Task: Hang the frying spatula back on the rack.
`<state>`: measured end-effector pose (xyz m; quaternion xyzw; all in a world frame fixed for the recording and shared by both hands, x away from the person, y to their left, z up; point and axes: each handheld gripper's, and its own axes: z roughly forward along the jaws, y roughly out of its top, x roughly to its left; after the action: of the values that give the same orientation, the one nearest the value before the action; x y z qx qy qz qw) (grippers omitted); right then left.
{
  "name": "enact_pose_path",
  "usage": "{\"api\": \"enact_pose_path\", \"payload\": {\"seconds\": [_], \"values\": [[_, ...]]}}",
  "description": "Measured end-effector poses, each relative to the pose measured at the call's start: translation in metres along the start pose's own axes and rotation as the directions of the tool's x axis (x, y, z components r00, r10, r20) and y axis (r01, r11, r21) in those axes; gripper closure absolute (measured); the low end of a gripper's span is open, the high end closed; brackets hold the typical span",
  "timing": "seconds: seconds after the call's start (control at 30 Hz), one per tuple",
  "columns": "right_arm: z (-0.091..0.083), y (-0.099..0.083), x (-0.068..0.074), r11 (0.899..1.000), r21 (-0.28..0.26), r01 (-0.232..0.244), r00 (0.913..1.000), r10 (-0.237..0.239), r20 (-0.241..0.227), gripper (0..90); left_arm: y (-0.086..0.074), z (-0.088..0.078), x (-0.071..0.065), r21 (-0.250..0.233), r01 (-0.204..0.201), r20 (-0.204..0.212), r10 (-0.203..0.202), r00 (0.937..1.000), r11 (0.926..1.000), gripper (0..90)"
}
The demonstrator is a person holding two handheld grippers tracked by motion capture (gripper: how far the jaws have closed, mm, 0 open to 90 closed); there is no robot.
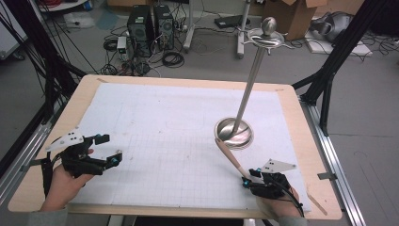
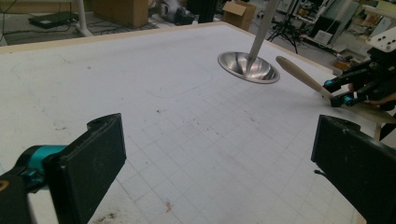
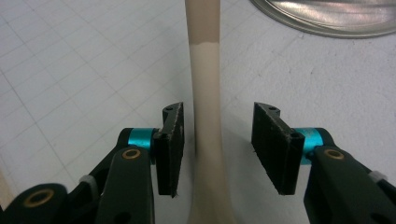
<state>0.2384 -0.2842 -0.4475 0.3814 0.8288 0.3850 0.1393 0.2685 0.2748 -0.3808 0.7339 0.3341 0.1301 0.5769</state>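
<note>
A long beige utensil with a darker tan far end points toward the round base of a metal stand. In the right gripper view its handle runs between the jaws of my right gripper. That gripper is open, with one jaw close to the handle and a gap at the other. The right gripper sits near the table's front right. My left gripper rests at the front left, open and empty, with its jaws wide apart. From there the utensil and stand base lie far off.
The stand's thin pole rises to hooks and a ball top. White grid paper covers the wooden table. Black frame posts stand at both sides. Computers, cables and cardboard boxes are on the floor beyond.
</note>
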Motion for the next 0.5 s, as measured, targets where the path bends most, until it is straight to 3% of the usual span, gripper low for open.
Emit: {"api": "enact_pose_path", "payload": {"seconds": [0.5], "values": [[-0.0013,-0.0012,0.0002,1.0,0.003,-0.002,1.0,0.002,0.003,64.1,-0.001,0.0002,0.0005,0.0,0.005,-0.005,-0.005,1.0,1.0,3.6]]}}
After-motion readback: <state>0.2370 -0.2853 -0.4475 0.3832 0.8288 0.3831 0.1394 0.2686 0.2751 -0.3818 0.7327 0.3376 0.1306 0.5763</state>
